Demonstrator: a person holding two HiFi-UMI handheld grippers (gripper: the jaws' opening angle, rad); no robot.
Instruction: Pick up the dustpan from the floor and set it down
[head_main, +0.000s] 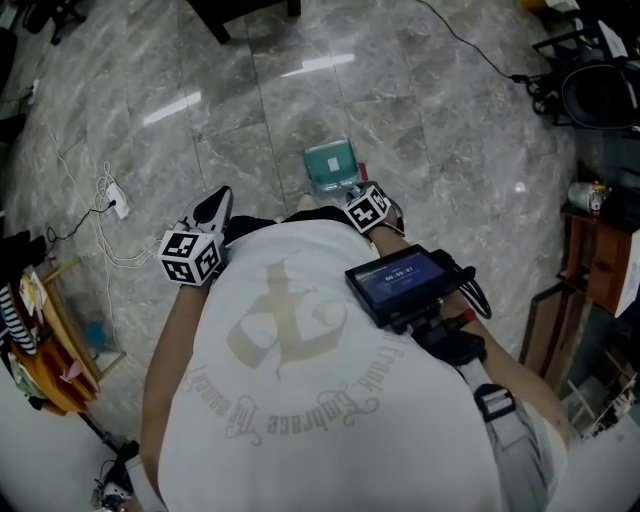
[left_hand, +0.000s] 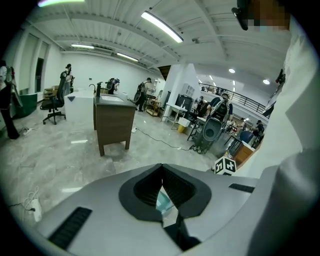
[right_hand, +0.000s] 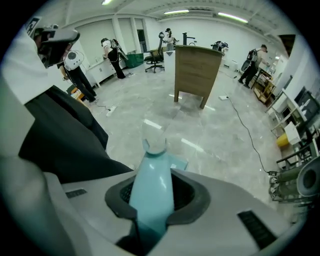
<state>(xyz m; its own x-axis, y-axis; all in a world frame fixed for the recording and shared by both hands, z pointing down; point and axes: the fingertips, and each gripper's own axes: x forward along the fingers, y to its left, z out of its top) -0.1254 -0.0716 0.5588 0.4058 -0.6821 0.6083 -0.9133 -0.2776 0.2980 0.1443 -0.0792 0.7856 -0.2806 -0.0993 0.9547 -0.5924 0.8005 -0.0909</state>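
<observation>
- Head view: a teal plastic dustpan (head_main: 330, 166) lay on the polished grey marble-patterned tile floor (head_main: 440, 110), just ahead of the person's white-shirted torso; pale streaks of light shone on the tiles; a white power strip (head_main: 118, 204) with a loose cable lay off to the left.
- Right gripper view: the right gripper (right_hand: 153, 192) pointed steeply down, its jaws clamped on the dustpan's long teal handle (right_hand: 154, 172); the pan end lay beyond the tips.
- Left gripper view: the left gripper (left_hand: 161, 186) held nothing, its jaw tips pressed together; a sliver of teal showed through the gap below them.
- The room was large and open; a brown wooden cabinet (left_hand: 114, 116) stood on the floor, a black office chair (left_hand: 54, 104) well to its left, long strip lights (left_hand: 161, 26) overhead.
</observation>
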